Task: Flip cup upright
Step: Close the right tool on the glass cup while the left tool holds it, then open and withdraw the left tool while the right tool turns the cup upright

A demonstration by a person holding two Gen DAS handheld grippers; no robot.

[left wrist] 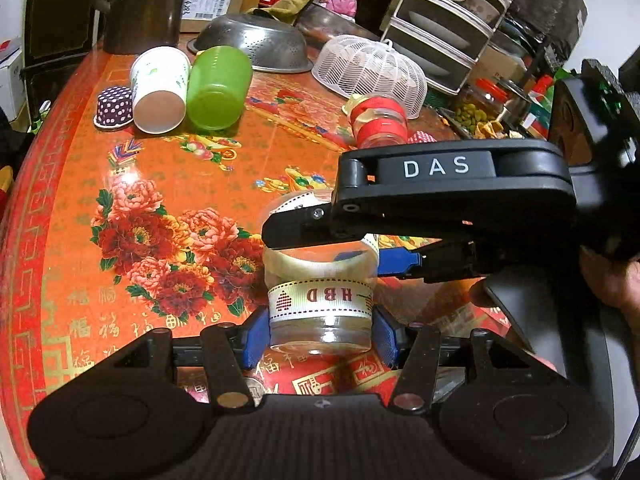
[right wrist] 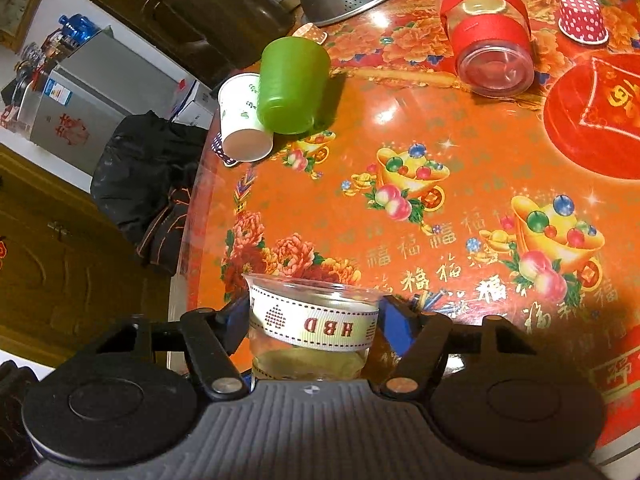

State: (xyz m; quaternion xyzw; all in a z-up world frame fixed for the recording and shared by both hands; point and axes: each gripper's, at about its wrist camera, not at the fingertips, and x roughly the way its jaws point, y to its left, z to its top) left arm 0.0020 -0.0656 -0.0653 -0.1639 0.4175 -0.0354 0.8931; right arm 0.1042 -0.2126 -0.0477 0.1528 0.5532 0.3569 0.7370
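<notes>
The left hand-held gripper (left wrist: 322,330) is clamped on the clear cup (left wrist: 320,292), its blue pads (left wrist: 256,334) pressing both sides of the cream "HBD" ribbon band. The right hand-held gripper (right wrist: 314,322) also grips this clear cup (right wrist: 312,320), blue pads against the ribbon. In the right wrist view the cup's rim is uppermost and its base sits low between the fingers, with the lettering upside down; whether it holds anything I cannot tell. The cup is just above the orange flowered counter (left wrist: 180,184), near its edge. From the left wrist camera the right gripper reaches in from the right, level across the cup, a hand (left wrist: 612,280) behind it.

Farther back a green cup (left wrist: 218,88) and a white paper cup (left wrist: 160,88) lie on their sides, touching, beside a purple dotted cup (left wrist: 114,106) standing inverted. A red-banded clear cup (right wrist: 490,36) lies tipped, near a red dotted cup (right wrist: 582,18), a steel colander (left wrist: 256,40) and a white mesh cover (left wrist: 370,70).
</notes>
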